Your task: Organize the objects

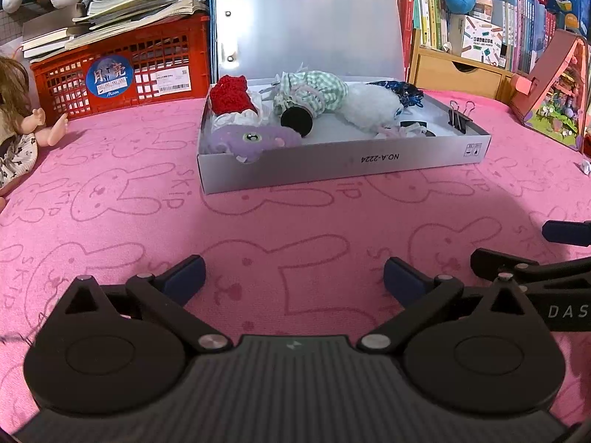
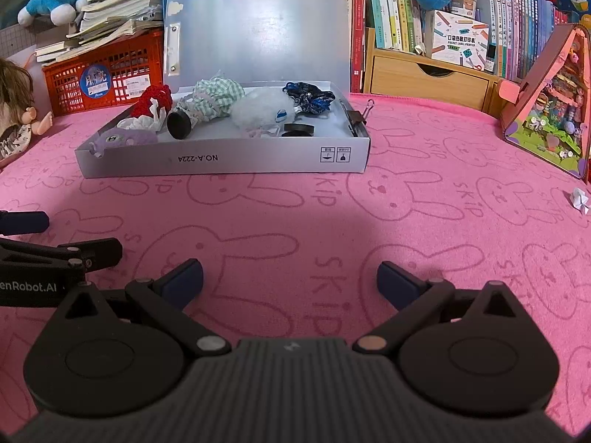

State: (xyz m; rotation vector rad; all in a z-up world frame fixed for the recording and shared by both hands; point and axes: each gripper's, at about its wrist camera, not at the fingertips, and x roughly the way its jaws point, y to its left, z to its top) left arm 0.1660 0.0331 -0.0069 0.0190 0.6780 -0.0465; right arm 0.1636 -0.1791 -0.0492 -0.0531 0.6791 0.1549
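Left gripper (image 1: 294, 277) and right gripper (image 2: 290, 277) gape wide, empty; lidded grey cardboard box (image 1: 343, 164) at 12 o'clock seems packed, grippers apparently withdrawn.

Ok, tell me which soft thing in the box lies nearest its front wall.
The purple plush, in the box's front left corner against the front wall. The red knit, checked cloth and white fluff lie further back.

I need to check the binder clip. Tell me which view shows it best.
The left wrist view: the black binder clip stands clearly on the grey box's right wall, wire handles up. The right wrist view shows it smaller, edge-on at the box's far right corner.
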